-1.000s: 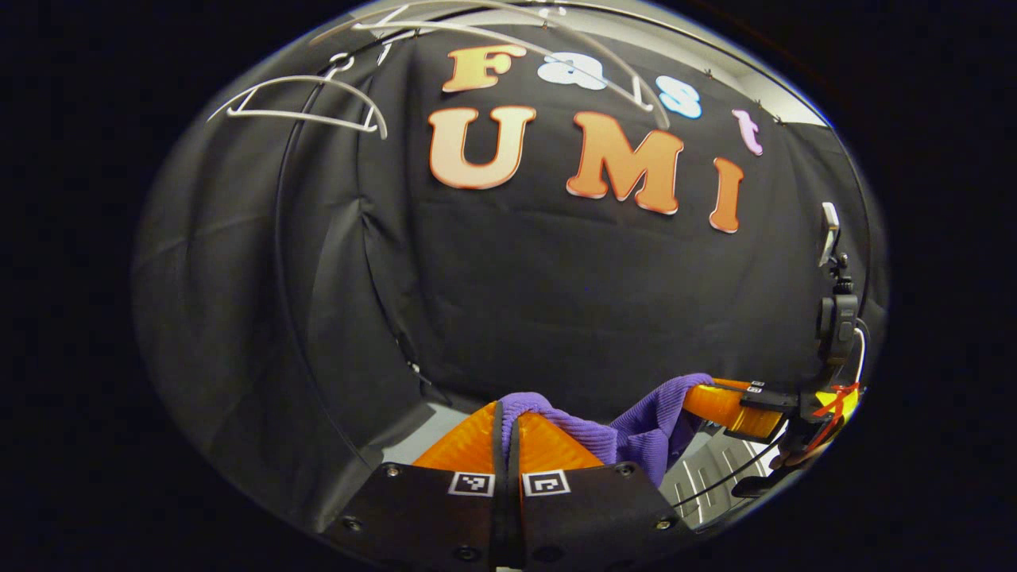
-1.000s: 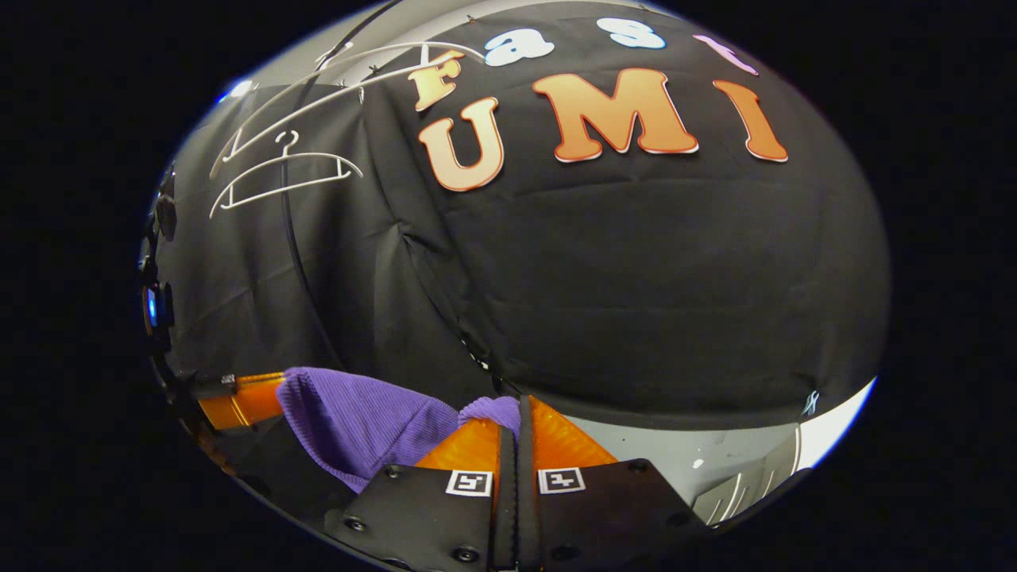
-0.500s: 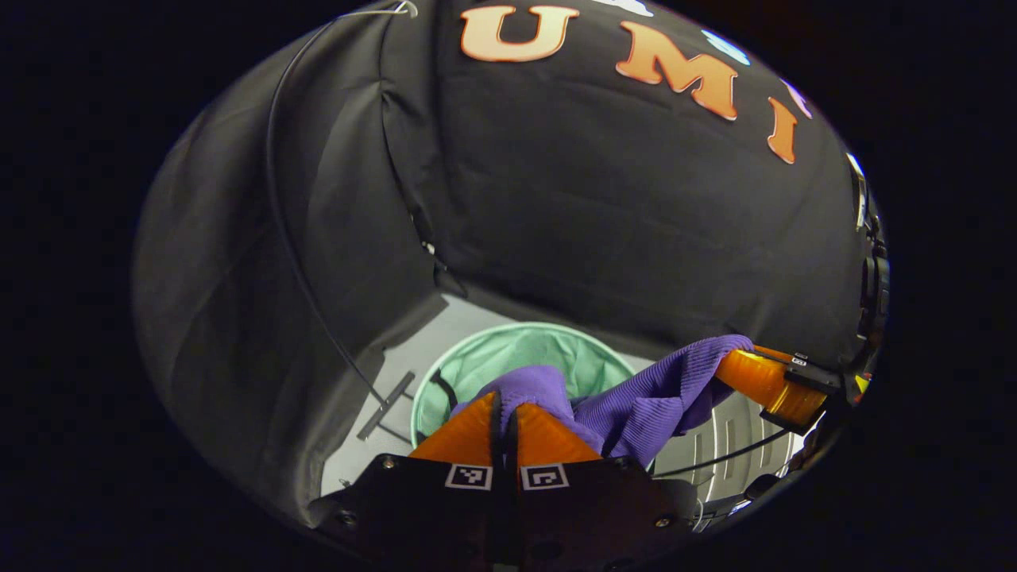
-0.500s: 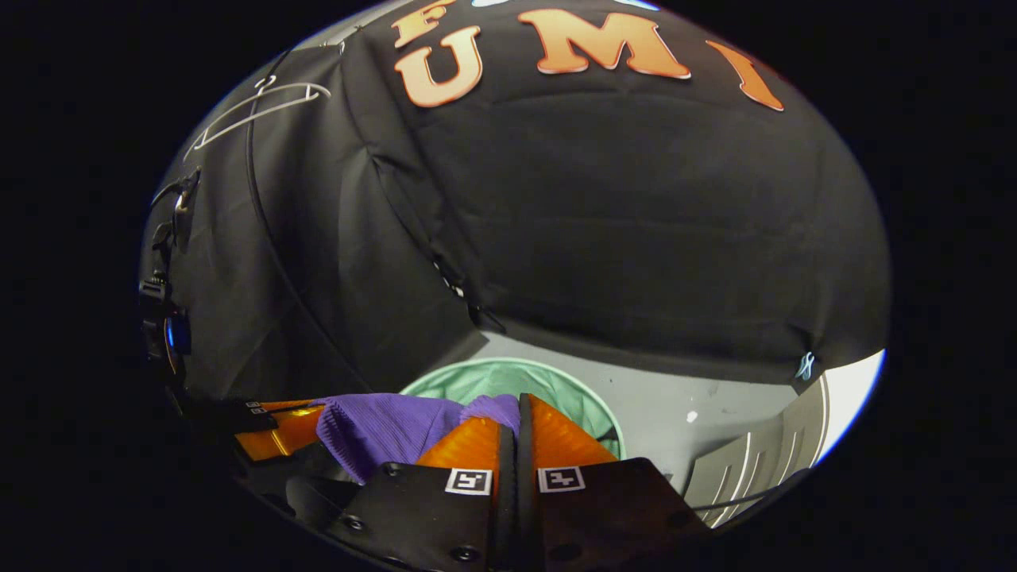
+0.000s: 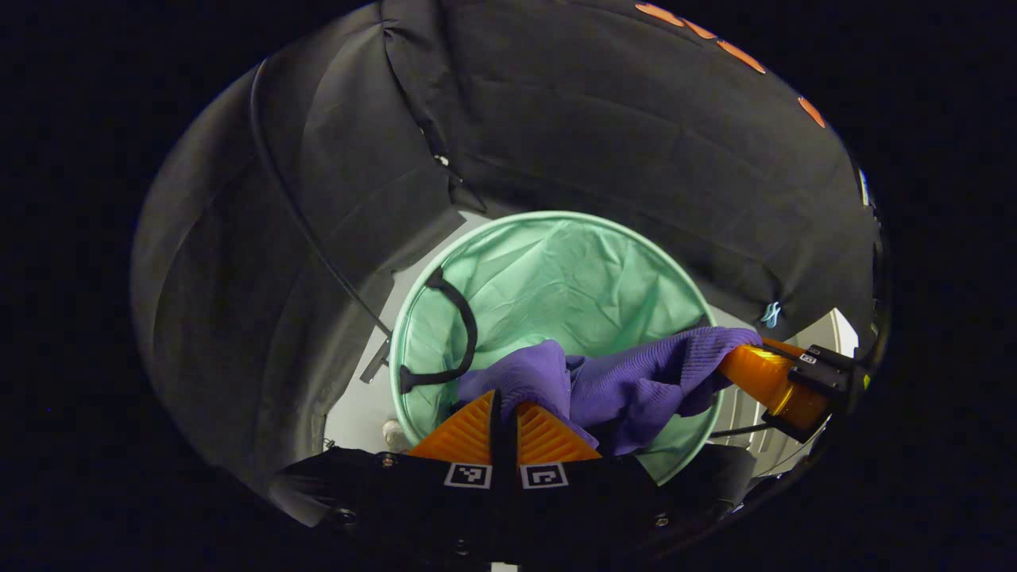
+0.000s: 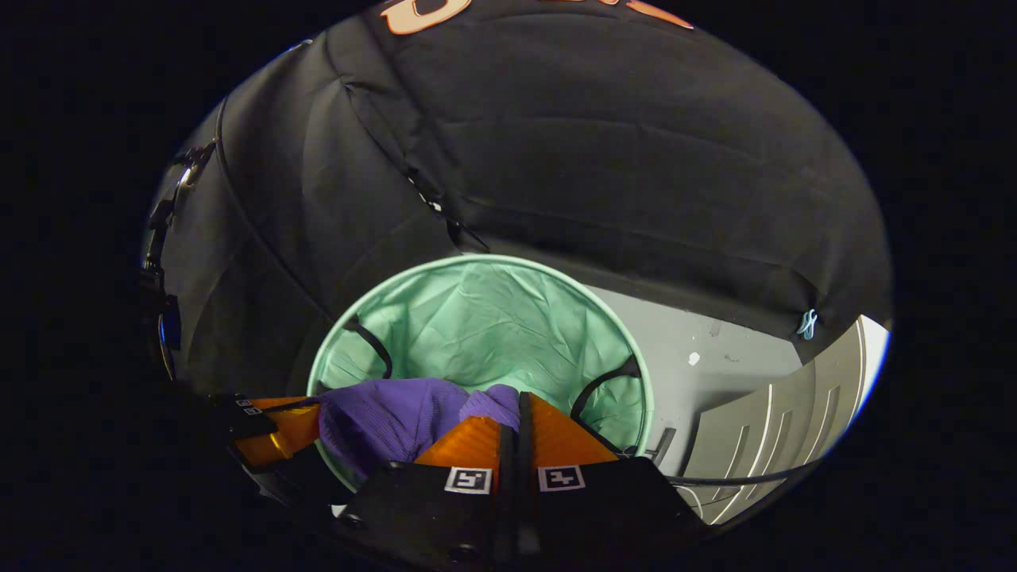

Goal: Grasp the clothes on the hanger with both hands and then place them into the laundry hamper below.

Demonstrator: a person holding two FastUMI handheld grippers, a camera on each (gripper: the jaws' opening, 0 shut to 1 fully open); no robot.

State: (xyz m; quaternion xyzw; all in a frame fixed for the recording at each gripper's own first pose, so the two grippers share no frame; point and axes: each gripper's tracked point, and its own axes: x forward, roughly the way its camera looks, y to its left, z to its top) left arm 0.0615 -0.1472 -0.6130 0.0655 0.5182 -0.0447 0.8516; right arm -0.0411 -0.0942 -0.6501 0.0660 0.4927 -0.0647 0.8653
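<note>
A purple ribbed garment (image 5: 628, 381) hangs stretched between both grippers above the round mint-green laundry hamper (image 5: 556, 270). My left gripper (image 5: 504, 397) is shut on one end of the cloth, its orange fingers pressed together. In the left gripper view the right gripper (image 5: 735, 361) holds the other end at the right. In the right gripper view my right gripper (image 6: 520, 401) is shut on the purple garment (image 6: 389, 413), and the left gripper (image 6: 306, 417) grips it at the lower left. The hamper (image 6: 477, 318) stands open below, with black handles (image 5: 457, 326) on its rim.
The booth's black cloth wall (image 5: 596, 135) rises close behind the hamper. A black cable (image 5: 310, 230) runs down the wall on the left. Grey floor (image 6: 715, 357) and a pale slatted panel (image 6: 794, 421) lie to the right of the hamper.
Both grippers have come down with the purple garment, tilting downward. The white hangers have left the views and the hamper's mouth now shows large beneath the cloth.
</note>
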